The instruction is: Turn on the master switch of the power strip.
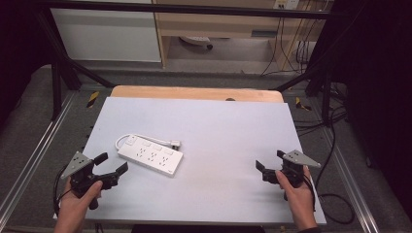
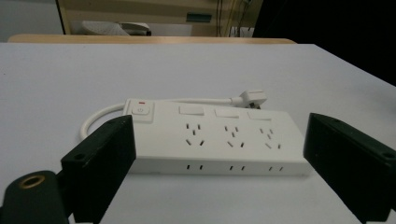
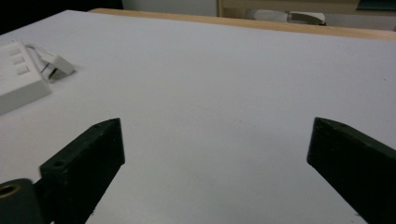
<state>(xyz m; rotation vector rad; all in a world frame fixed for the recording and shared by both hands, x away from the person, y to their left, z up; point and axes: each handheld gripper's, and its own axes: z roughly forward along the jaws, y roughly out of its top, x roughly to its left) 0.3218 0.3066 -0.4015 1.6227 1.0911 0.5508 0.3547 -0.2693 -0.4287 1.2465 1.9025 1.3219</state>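
Nothing begun yet, by the look of it: white power strip (image 1: 150, 155) lying flat on the left half of the counter (image 1: 228, 131), its cord (image 1: 145, 138) curled behind. Left gripper (image 1: 112, 166) near it with jaws wide, holding nothing. Right gripper (image 1: 268, 160) well apart, jaws wide too; all handling left to do.

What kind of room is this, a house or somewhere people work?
Probably a workshop or lab, not a house. A black metal frame stands around the table, loose cables trail across the floor, and the power strip lies alone between two hand-held grippers.
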